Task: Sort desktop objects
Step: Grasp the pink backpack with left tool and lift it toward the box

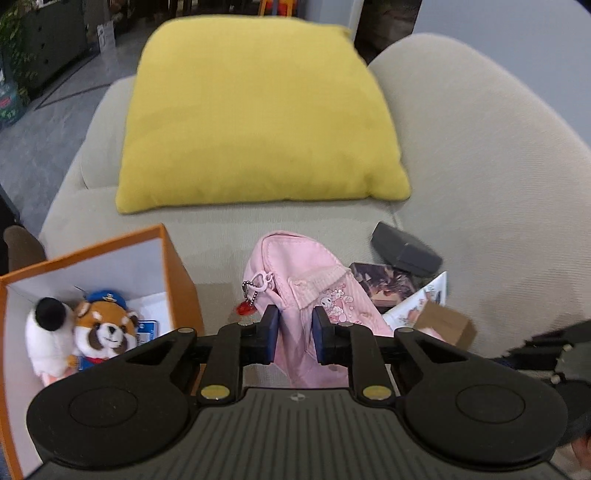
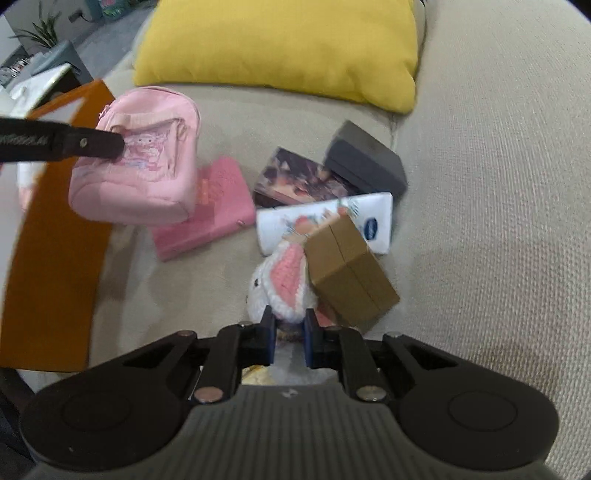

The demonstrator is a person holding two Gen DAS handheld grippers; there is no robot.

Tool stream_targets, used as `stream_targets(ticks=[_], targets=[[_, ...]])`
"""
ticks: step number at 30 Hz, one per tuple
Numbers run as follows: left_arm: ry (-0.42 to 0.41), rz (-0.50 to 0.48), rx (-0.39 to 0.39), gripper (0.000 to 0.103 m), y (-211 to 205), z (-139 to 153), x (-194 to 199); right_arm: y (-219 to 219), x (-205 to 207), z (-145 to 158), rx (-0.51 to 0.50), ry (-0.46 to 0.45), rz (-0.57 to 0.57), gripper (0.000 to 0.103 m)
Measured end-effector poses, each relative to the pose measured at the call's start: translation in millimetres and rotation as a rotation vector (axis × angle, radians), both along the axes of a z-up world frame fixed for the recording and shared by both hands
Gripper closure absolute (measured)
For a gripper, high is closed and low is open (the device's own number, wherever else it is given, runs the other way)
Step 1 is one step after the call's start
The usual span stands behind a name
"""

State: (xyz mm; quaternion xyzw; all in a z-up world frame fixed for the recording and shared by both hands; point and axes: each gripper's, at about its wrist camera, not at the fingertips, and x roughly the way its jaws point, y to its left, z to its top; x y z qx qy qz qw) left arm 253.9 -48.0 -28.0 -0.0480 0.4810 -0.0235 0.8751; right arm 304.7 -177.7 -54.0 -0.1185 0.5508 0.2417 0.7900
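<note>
Left tongs (image 1: 294, 334) pinch pink pouch (image 1: 295, 273) beside box (image 1: 177, 266); right tongs (image 2: 289, 338) clamp bunny (image 2: 282, 284).

Left gripper (image 1: 294, 334) angled downward, jaws clamped on something; right gripper (image 2: 289, 334) pitched steeply down, jaws pinched shut

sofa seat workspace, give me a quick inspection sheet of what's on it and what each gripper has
surface: beige sofa seat, yellow cushion at the back
job's things: pink pouch; crochet bunny; orange box holding a red panda plush and a white plush
clutter: pink notebook, brown cardboard box, dark grey case, picture card, white tube
grippers: left gripper shut on the pouch; right gripper shut on the bunny
cables: nothing seen
surroundings: grey floor, potted plant
</note>
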Motion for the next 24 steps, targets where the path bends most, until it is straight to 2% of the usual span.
stream_targets(ticks=[5, 9, 15, 17, 19, 24], targets=[[-0.048, -0.002, 0.0, 0.081, 13, 23, -25, 8, -5, 16, 0.082, -0.03, 0.024, 0.089], [-0.087, 0.006, -0.007, 0.081, 25, 38, -46, 12, -2, -10, 0.034, 0.004, -0.001, 0.087], [-0.131, 0.03, -0.006, 0.081, 50, 55, -74, 13, 0, -12, 0.064, 0.024, -0.045, 0.077], [-0.147, 0.046, 0.001, 0.081, 59, 59, -82, 17, -1, -16, 0.044, 0.022, -0.065, 0.063], [-0.162, 0.06, 0.008, 0.081, 69, 63, -90, 21, -2, -20, 0.042, 0.023, -0.08, 0.058], [-0.168, 0.098, 0.018, 0.081, 99, 64, -107, 42, -3, -28, 0.026, 0.032, -0.086, 0.053]])
